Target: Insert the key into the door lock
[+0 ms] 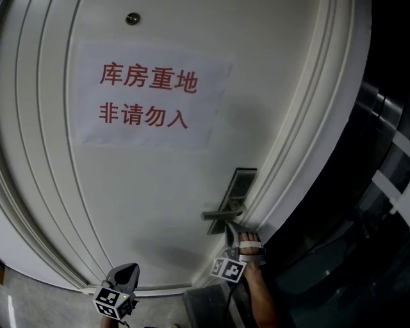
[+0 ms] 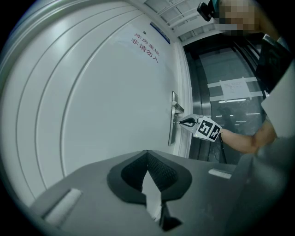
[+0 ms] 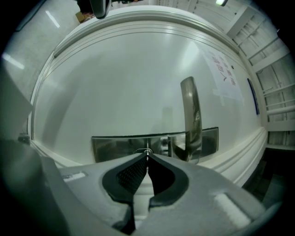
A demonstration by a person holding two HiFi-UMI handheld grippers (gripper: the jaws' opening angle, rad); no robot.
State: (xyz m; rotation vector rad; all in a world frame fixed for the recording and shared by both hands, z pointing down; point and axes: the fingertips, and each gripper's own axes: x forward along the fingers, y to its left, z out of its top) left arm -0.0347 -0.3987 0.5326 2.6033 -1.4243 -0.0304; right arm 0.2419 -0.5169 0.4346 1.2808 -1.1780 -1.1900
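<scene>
Surroundings, placed from the brushed-metal rectangular lock plate [image 1: 238, 189]:
- The plate is being carried near the right edge of a white panelled door [image 1: 128, 192].
- The raised white door-frame moulding [image 1: 301, 160] is running just beside the plate on its right.
- A dark glass panel [image 1: 359, 224] is showing beyond that moulding.
- A white paper sign with red characters [image 1: 150, 96] is being displayed well above and left of the plate.
- A small round peephole [image 1: 132, 18] is sitting higher than the sign.
- A grey metal lever handle [image 1: 223, 213] is jutting leftward from the plate's lower part, close over the right gripper [image 1: 232, 230]. No contact between the two is being seen.

Task item:
- A thin silver metal key [image 3: 147, 155] is being pinched by the right gripper, whose jaws are being pressed together on it.
- Only a short sliver of the key is being left showing past the tips.
- That tip is being held at the small oval keyhole [image 3: 144, 151] on the plate, just below the handle. How deep it is sitting cannot be told.
- The key's long axis is being kept level and square to the plate, pointing straight at the door face in line with the gripper.

The left gripper [image 1: 128, 272] is being held well apart from the plate, low and to its left. Its jaws are being kept together at the tips, with nothing between them.
</scene>
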